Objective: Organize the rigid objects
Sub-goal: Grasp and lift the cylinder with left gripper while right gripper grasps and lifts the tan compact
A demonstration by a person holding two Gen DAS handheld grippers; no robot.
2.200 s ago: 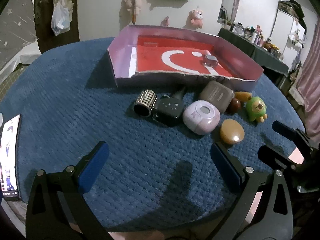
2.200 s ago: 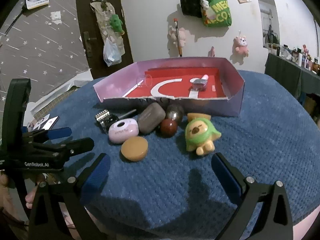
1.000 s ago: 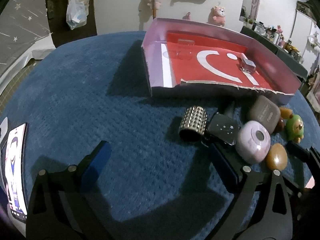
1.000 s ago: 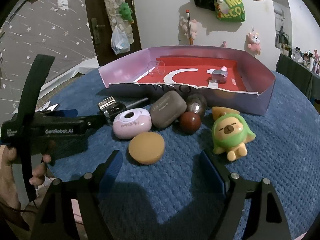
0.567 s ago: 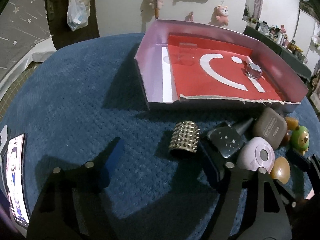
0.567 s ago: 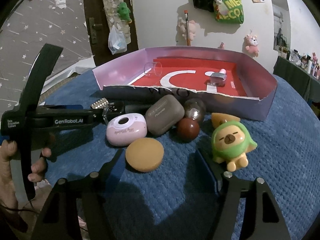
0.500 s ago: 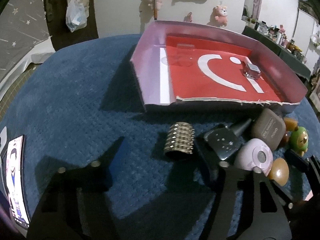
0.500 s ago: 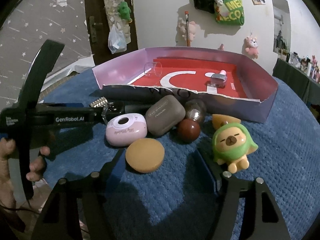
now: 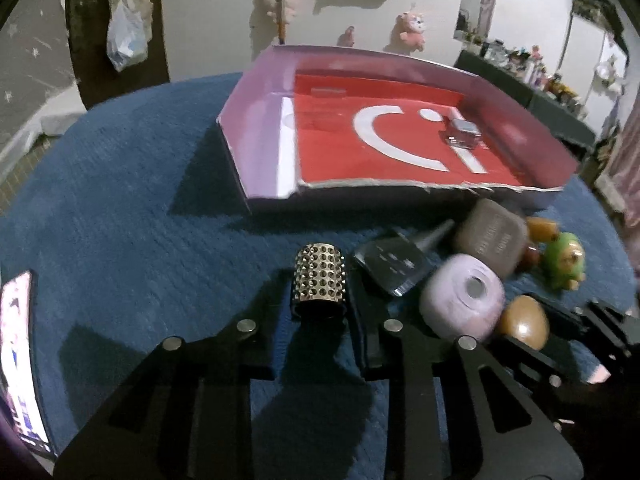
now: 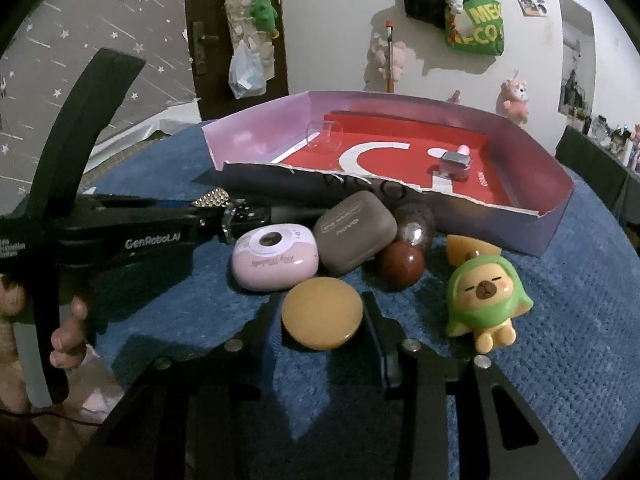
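A studded metal cylinder (image 9: pixel 319 279) lies on the blue cloth in front of the pink-walled red box (image 9: pixel 256 120). My left gripper (image 9: pixel 318 300) is shut on the cylinder, one finger on each side. A flat orange disc (image 10: pixel 322 312) lies nearest in the right wrist view. My right gripper (image 10: pixel 322 322) is shut on the disc. The box (image 10: pixel 556 224) holds a small silver cube (image 10: pixel 454 165) and a clear glass (image 10: pixel 325 136).
Beside the cylinder lie a dark bottle (image 9: pixel 394 266), a lilac case (image 10: pixel 276 258), a grey-brown case (image 10: pixel 354 232), a dark red ball (image 10: pixel 402 264), a metallic ball (image 10: pixel 416 226) and a green-hooded figurine (image 10: pixel 482 300). A lit phone (image 9: pixel 18 356) lies at the left edge.
Both grippers moved forward and closed, the left one onto the studded cylinder, the right one onto the orange disc. The objects on the cloth have stayed in place.
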